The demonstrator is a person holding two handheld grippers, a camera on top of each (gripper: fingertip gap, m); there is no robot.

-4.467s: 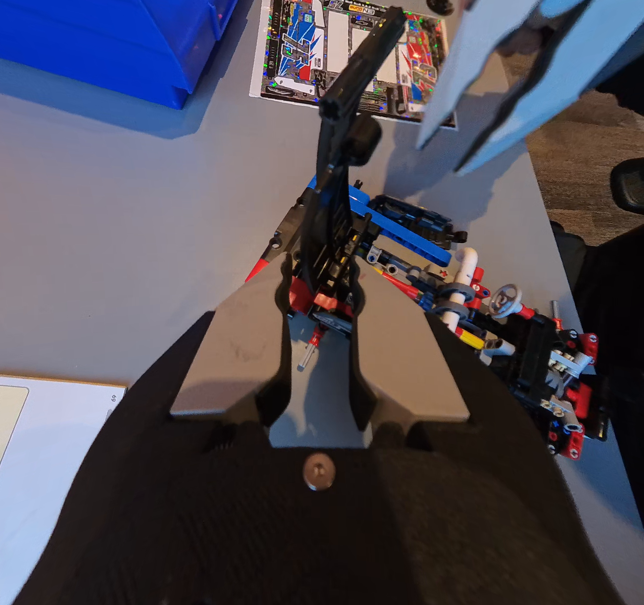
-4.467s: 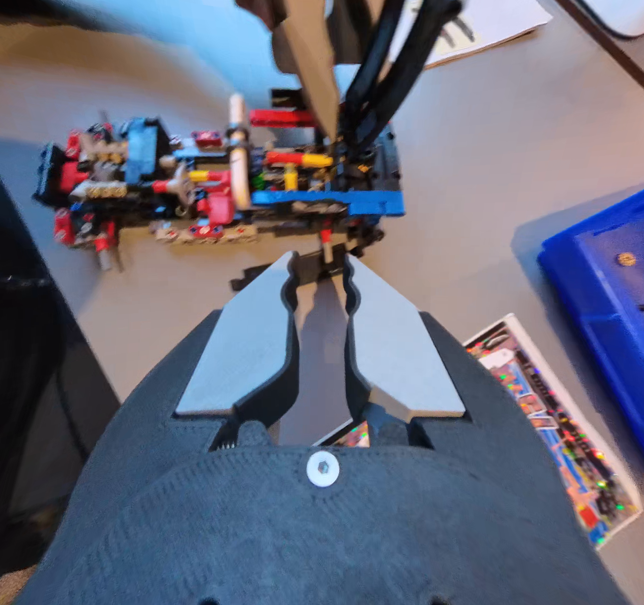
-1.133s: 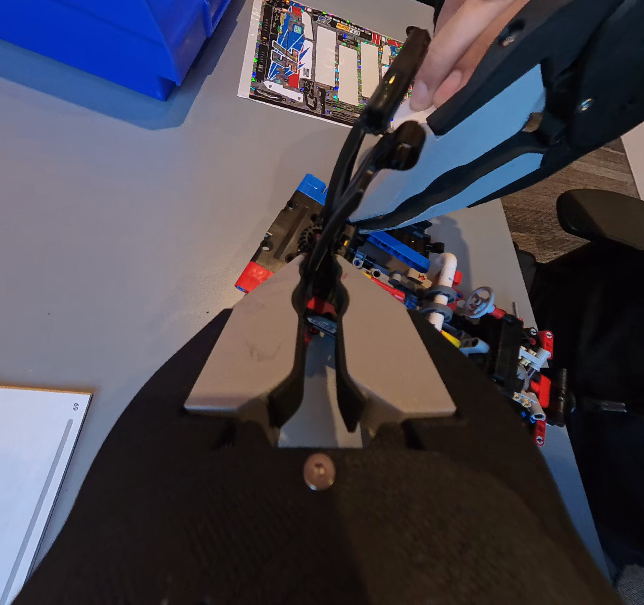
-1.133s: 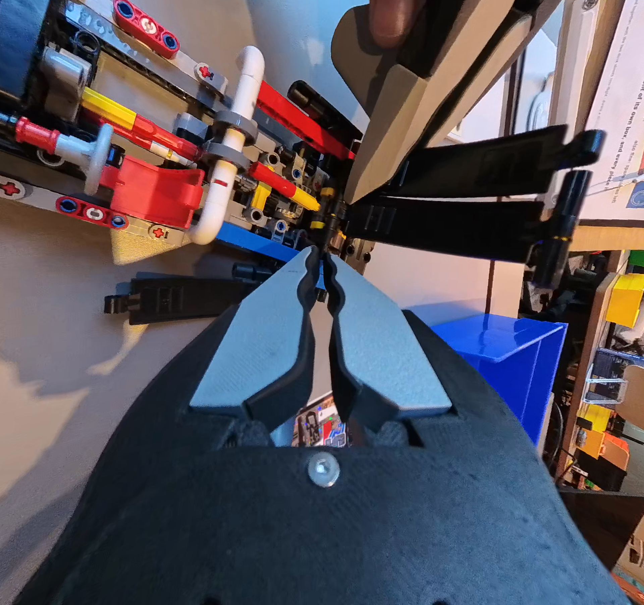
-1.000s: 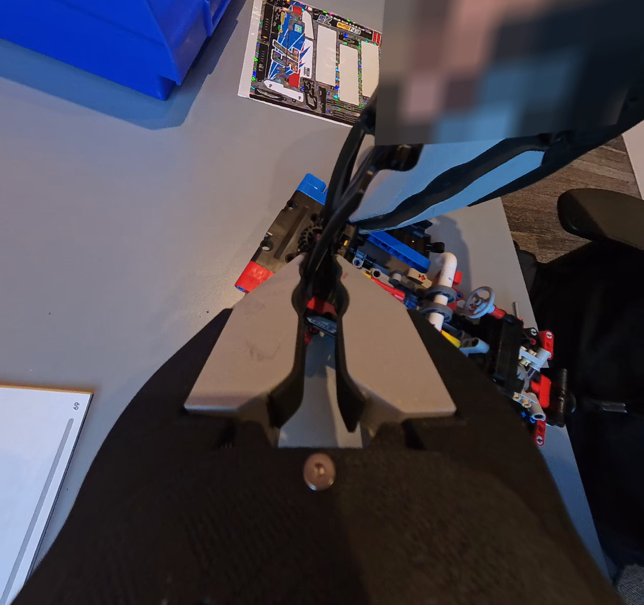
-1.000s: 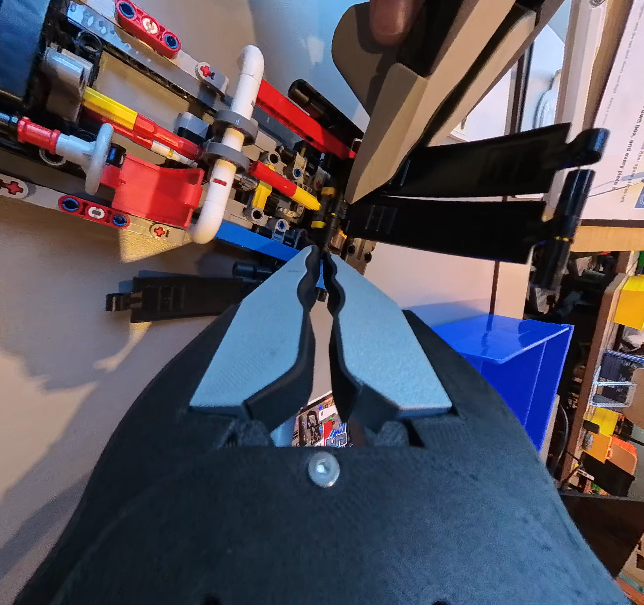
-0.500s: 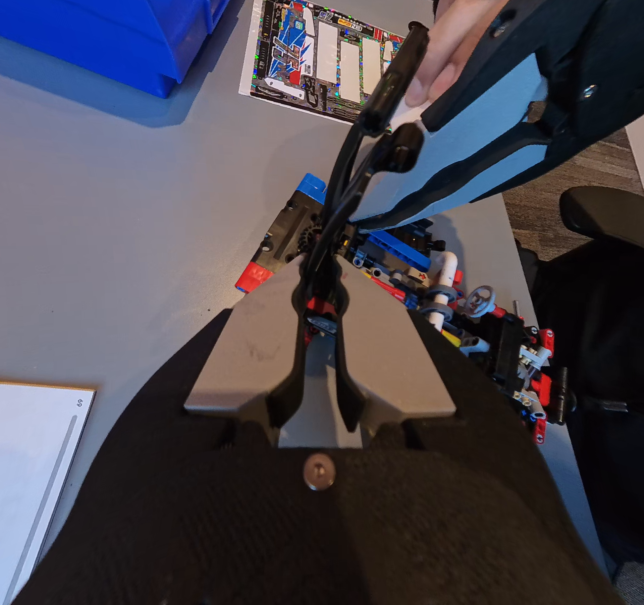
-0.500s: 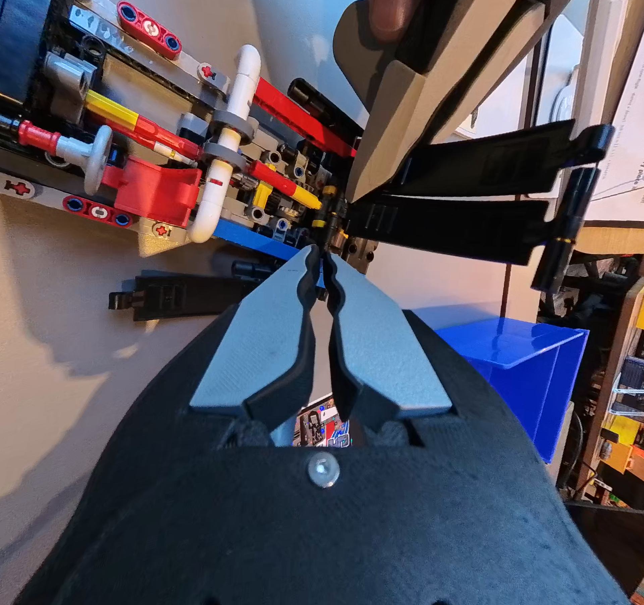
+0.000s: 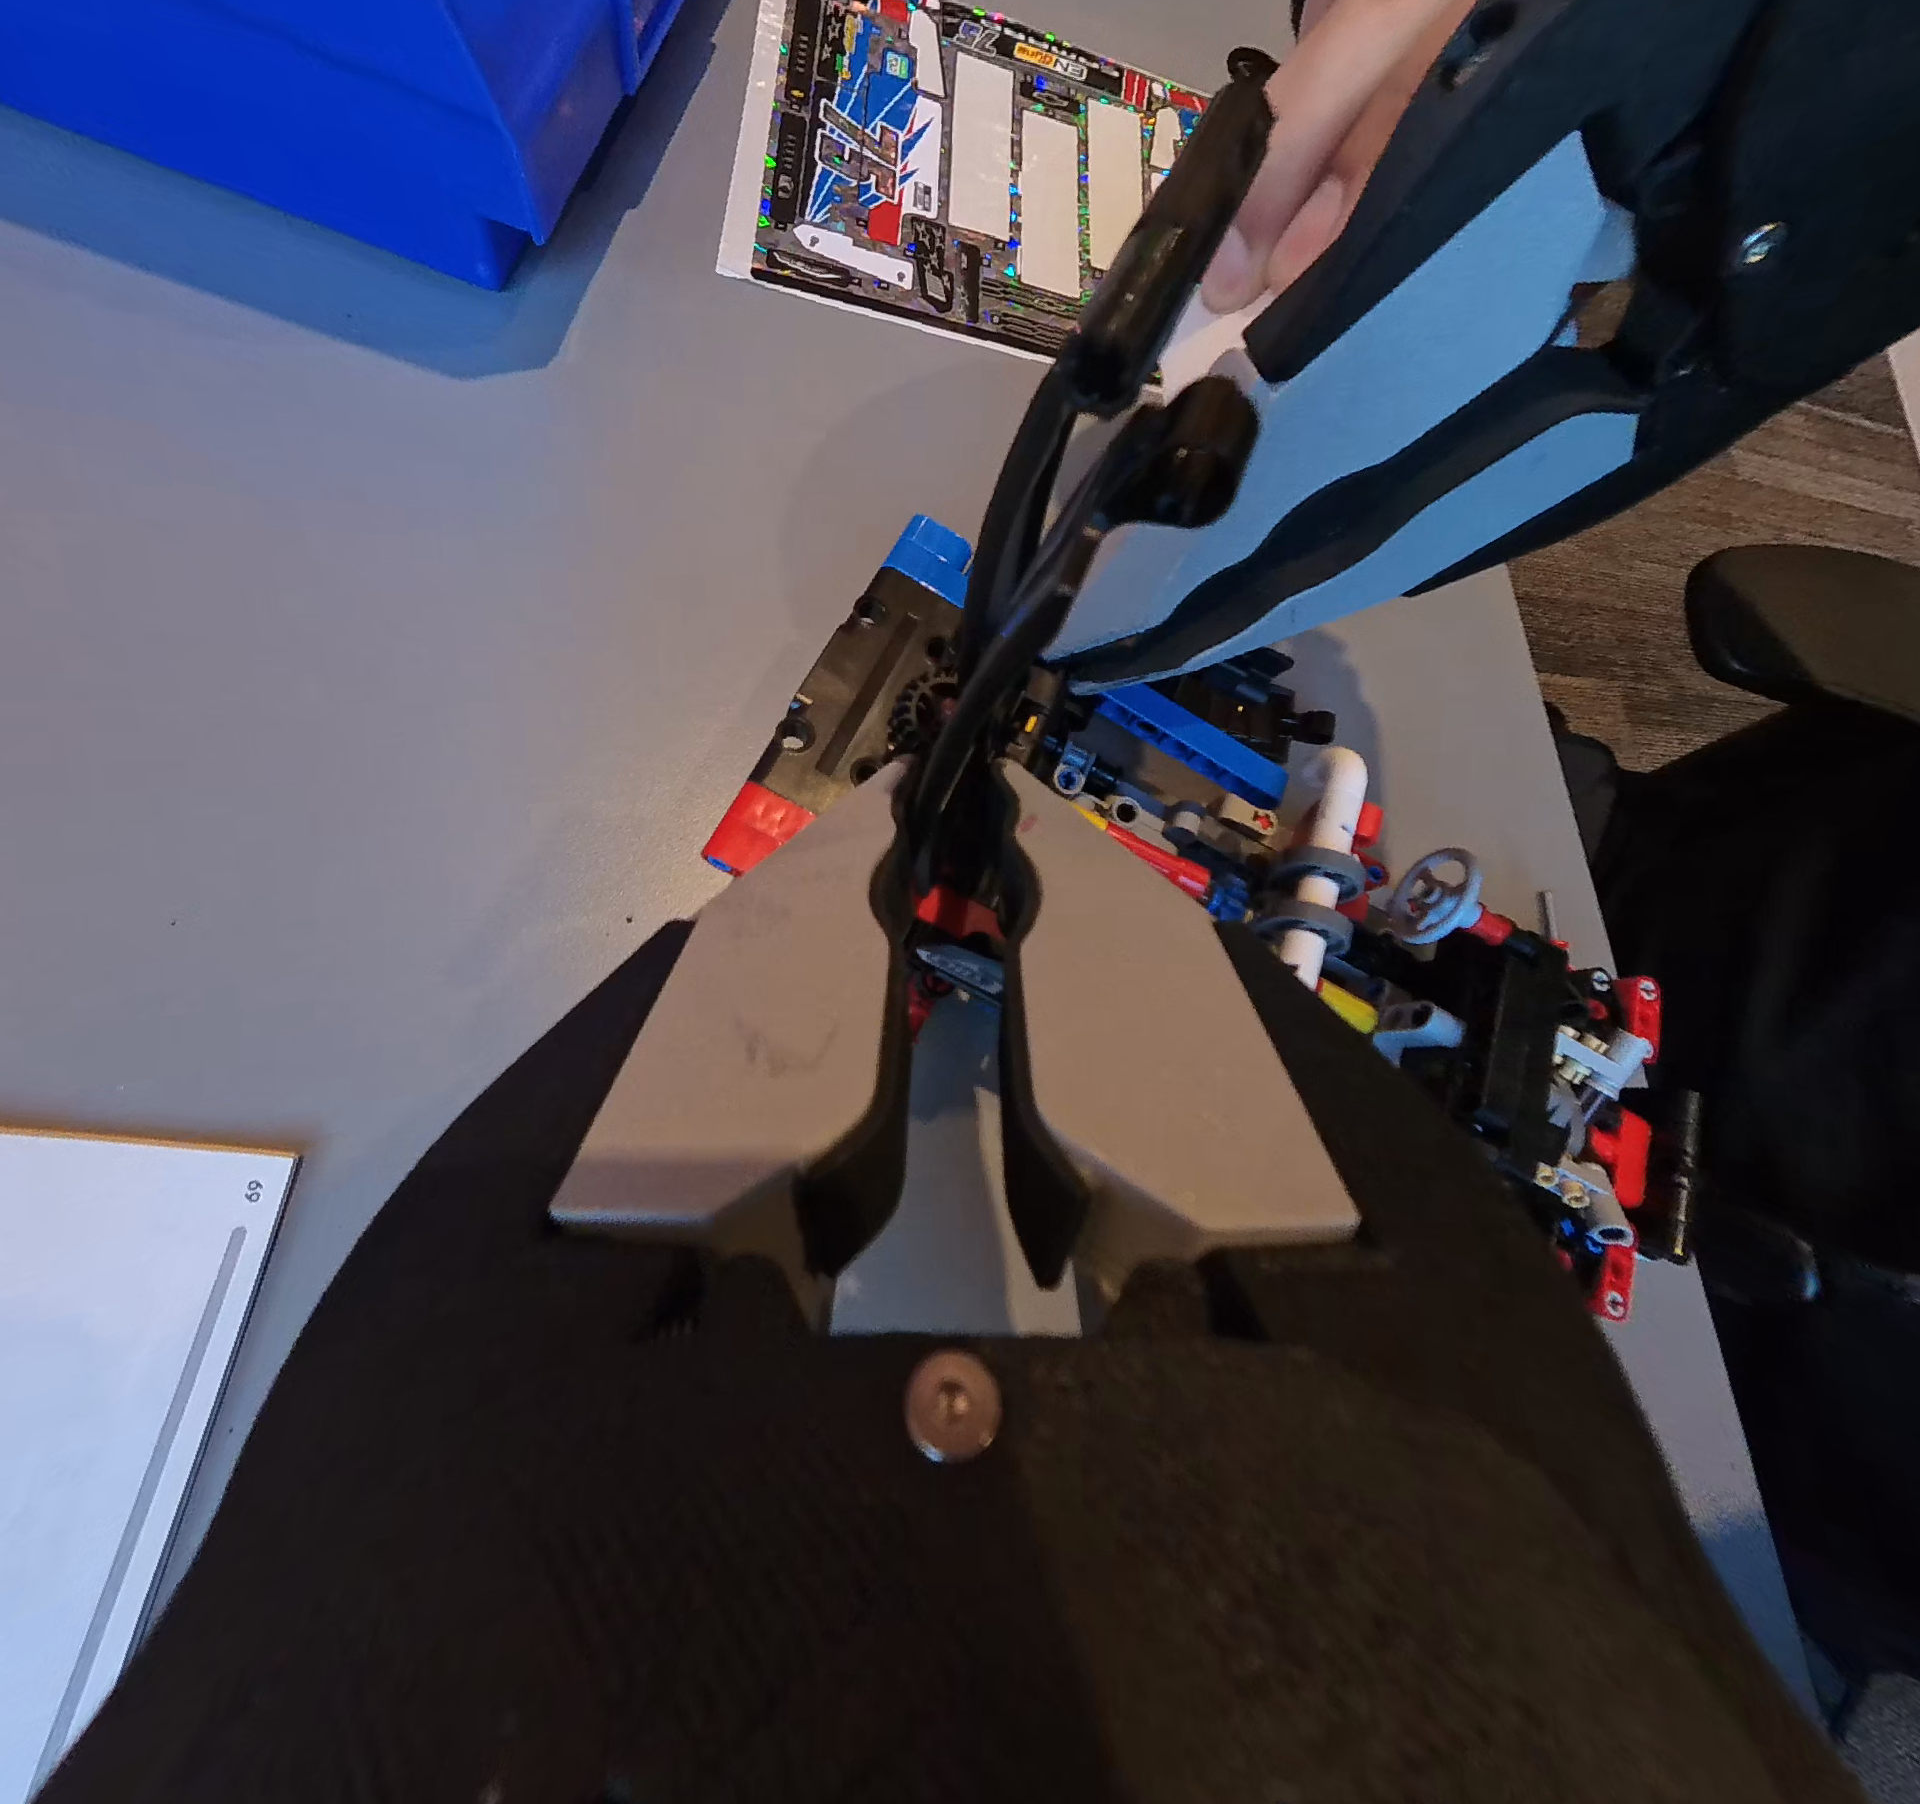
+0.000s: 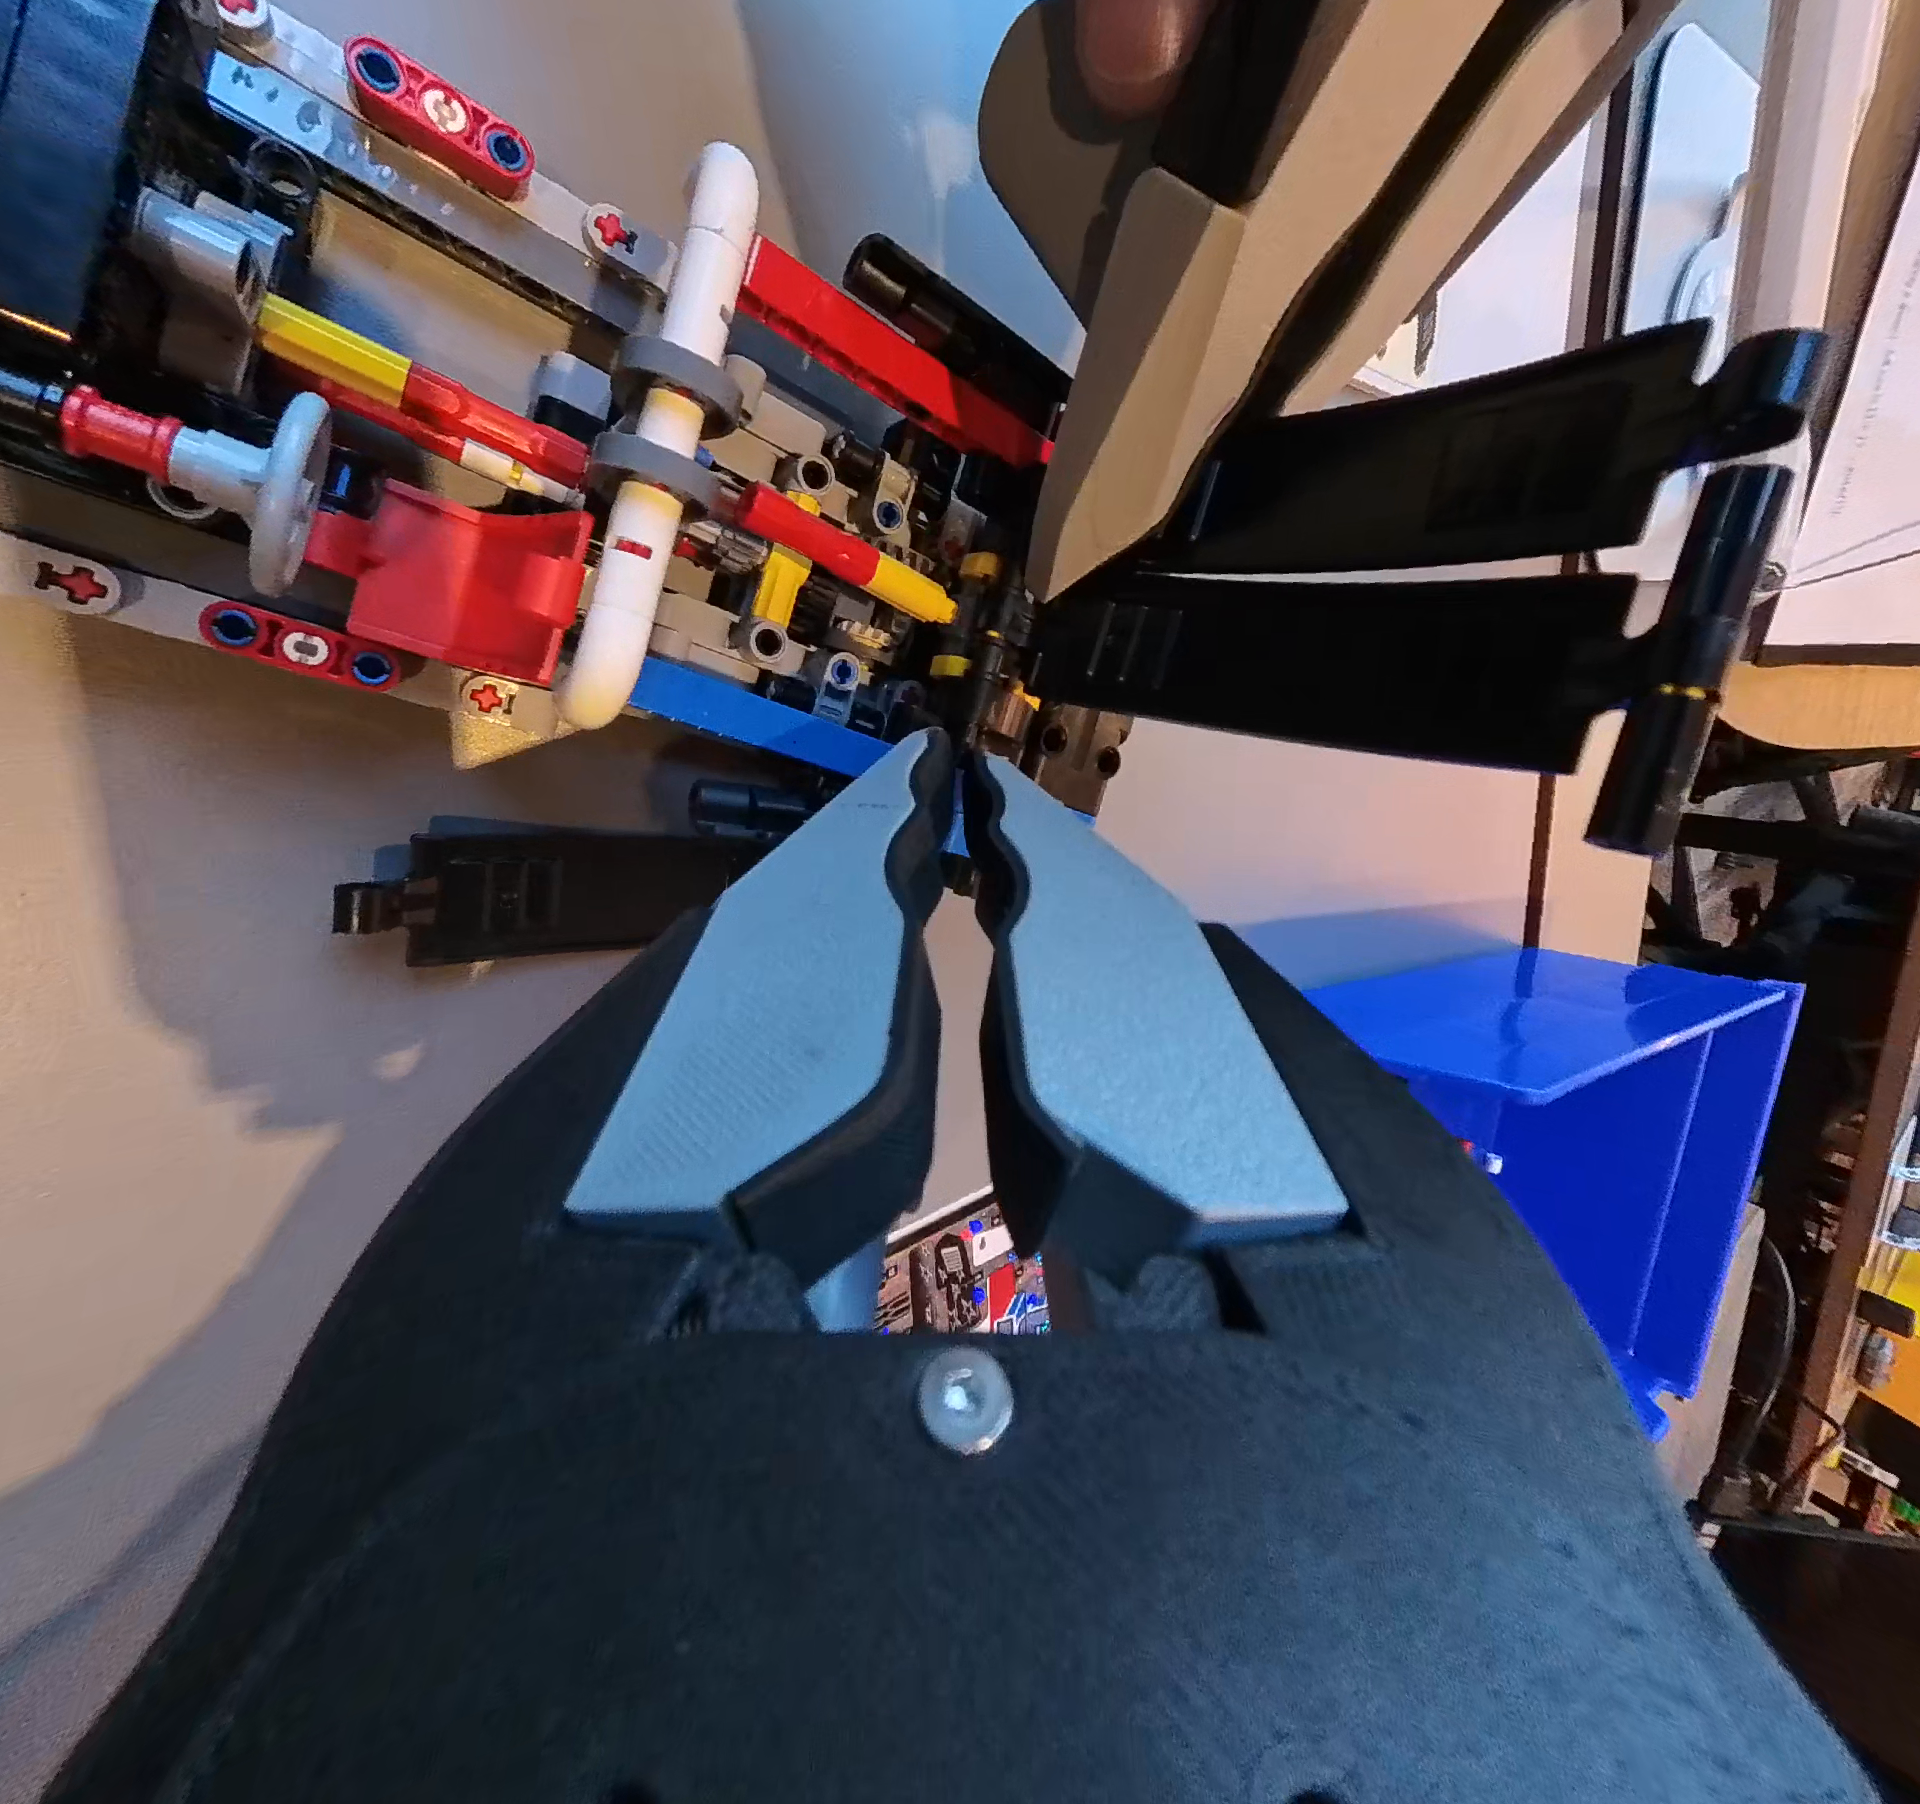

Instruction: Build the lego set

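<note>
The lego model (image 9: pixel 1195 767), a long car frame in red, blue, grey and black, lies on the grey table. It also shows in the right wrist view (image 10: pixel 468 528). Two black panels (image 9: pixel 1143 227) rise from its near end and show in the right wrist view (image 10: pixel 1351 674). My left gripper (image 9: pixel 956 798) is shut on the base of these panels. My right gripper (image 10: pixel 958 762) is shut, tips against the model beside the panels' base. Whether it pinches a part is hidden. It reaches in from the upper right in the left wrist view (image 9: pixel 1070 658).
A loose black panel (image 10: pixel 551 892) lies on the table beside the model. A blue bin (image 9: pixel 312 61) and a sticker sheet (image 9: pixel 966 165) are at the back. A white booklet (image 9: pixel 104 1339) is at the near left. The table edge and a chair (image 9: pixel 1808 622) are on the right. Less than 4 cm separates the two grippers' tips.
Since 4.5 s ago, my right gripper has come down to the panels' base and closed. My left gripper has narrowed onto the panels. Over the last second, only a slight shift.
</note>
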